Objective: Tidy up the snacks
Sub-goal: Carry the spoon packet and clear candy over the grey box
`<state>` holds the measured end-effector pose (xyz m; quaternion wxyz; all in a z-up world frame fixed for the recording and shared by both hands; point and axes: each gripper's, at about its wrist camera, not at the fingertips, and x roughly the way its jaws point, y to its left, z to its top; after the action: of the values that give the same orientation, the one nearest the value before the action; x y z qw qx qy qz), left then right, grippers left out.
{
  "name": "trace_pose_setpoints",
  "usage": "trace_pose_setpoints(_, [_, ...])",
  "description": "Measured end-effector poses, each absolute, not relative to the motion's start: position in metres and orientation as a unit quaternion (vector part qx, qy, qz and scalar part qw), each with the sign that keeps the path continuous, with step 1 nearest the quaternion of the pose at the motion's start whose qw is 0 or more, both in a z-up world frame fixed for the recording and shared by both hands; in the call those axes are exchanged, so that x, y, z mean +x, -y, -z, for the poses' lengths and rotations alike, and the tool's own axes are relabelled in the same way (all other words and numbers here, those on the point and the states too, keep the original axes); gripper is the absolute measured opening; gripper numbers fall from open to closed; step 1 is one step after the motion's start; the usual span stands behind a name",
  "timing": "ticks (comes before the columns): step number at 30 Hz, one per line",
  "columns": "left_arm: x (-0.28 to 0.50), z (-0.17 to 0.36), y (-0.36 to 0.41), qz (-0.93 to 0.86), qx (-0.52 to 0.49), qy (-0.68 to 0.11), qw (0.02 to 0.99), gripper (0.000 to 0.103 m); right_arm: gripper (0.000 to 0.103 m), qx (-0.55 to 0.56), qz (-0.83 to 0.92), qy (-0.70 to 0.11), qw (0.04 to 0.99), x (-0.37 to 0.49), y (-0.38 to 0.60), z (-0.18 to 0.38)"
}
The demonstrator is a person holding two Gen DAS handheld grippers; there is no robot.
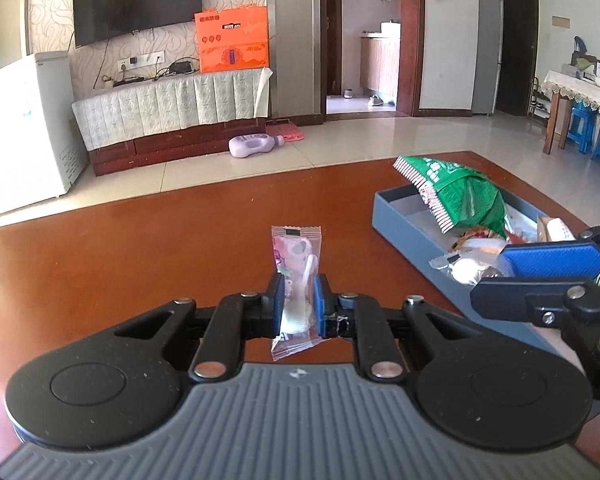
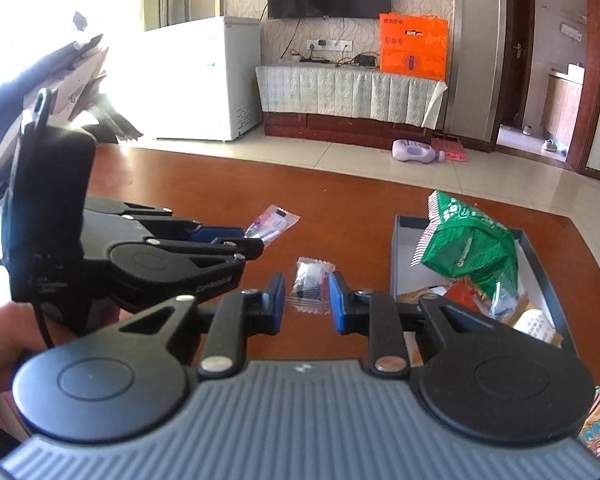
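The left claw (image 1: 297, 300) is clamped on one pink snack packet (image 1: 296, 258), held above the brown counter (image 1: 140, 248); the packet's long axis runs straight ahead along the fingers, its crimped end pointing away from the camera. The right claw (image 2: 307, 300) stands apart around one clear packet (image 2: 312, 280) lying on the counter, long axis also pointing away. One blue tray (image 2: 396, 248) to the right holds one green bag (image 2: 472, 248), tilted, among several smaller packets.

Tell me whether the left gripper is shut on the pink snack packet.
Shut: the left gripper has both pads pressed against the pink snack packet.
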<state>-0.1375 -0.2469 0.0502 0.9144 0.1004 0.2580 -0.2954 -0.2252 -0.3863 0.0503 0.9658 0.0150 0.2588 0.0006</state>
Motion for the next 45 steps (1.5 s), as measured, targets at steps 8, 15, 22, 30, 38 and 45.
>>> trace_pose_setpoints(8, [-0.146,-0.055,0.268,0.308,0.099,-0.252,0.912,0.018,0.027,0.023,0.020,-0.228,0.973,-0.237,0.401,-0.059])
trace_pose_setpoints(15, [-0.157,-0.054,0.290,0.323,0.112,-0.246,0.907,0.018,0.027,0.030,0.024,-0.217,0.975,-0.243,0.411,-0.065])
trace_pose_setpoints(22, [-0.161,-0.057,0.303,0.334,0.111,-0.243,0.904,0.018,0.027,0.034,0.028,-0.208,0.977,-0.249,0.417,-0.069])
trace_pose_setpoints(30, [-0.164,-0.059,0.314,0.340,0.105,-0.240,0.903,0.018,0.027,0.036,0.034,-0.202,0.978,-0.258,0.424,-0.071])
trace_pose_setpoints(38, [-0.167,-0.061,0.325,0.350,0.102,-0.236,0.901,0.018,0.027,0.037,0.043,-0.199,0.978,-0.267,0.434,-0.073])
trace_pose_setpoints(45, [-0.169,-0.060,0.337,0.358,0.097,-0.235,0.898,0.018,0.027,0.038,0.049,-0.198,0.978,-0.273,0.441,-0.073])
